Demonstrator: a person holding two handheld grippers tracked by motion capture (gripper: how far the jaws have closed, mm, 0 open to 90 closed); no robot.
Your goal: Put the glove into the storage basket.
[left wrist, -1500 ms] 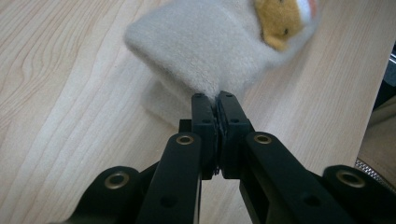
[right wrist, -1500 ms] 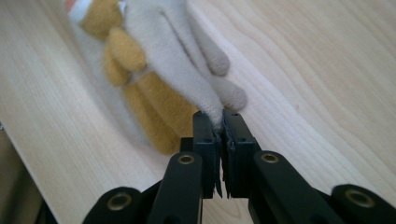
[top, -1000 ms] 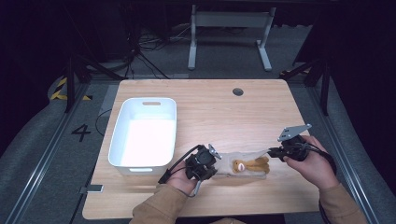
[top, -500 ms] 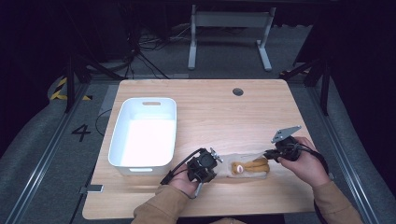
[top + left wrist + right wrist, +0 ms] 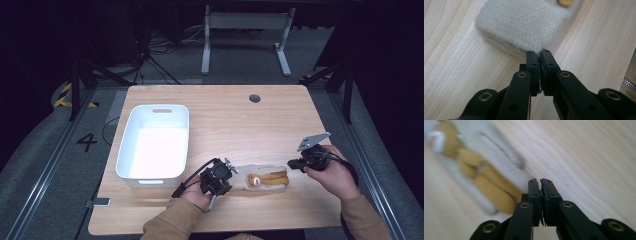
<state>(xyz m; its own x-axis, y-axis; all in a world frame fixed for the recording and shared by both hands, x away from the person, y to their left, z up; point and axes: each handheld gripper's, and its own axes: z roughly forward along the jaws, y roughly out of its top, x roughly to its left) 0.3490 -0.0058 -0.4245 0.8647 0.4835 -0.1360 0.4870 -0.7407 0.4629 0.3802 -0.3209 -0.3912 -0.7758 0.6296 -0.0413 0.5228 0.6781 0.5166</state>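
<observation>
A cream glove [image 5: 265, 179] with tan fingers lies flat near the table's front edge. My left gripper [image 5: 234, 181] is at its left end, shut on a corner of the cream cuff [image 5: 519, 22]. In the left gripper view the left gripper [image 5: 540, 51] pinches the fuzzy edge at the jaw tips. My right gripper [image 5: 291, 166] sits just off the glove's right end, close to the fingertips. Its jaws have just been closing. In the right gripper view the right gripper [image 5: 540, 180] is shut with nothing seen between the pads, and the blurred glove [image 5: 486, 177] lies to its left.
An empty white bin [image 5: 127, 150] with a handle slot stands on the left half of the wooden table [image 5: 240, 125]. A round cable hole [image 5: 254, 98] sits near the far edge. A person's sleeves come in over the front edge.
The right hand shifted slightly toward the near edge and its jaws closed together beside the glove's fingers. The left gripper and the glove stayed where they were.
</observation>
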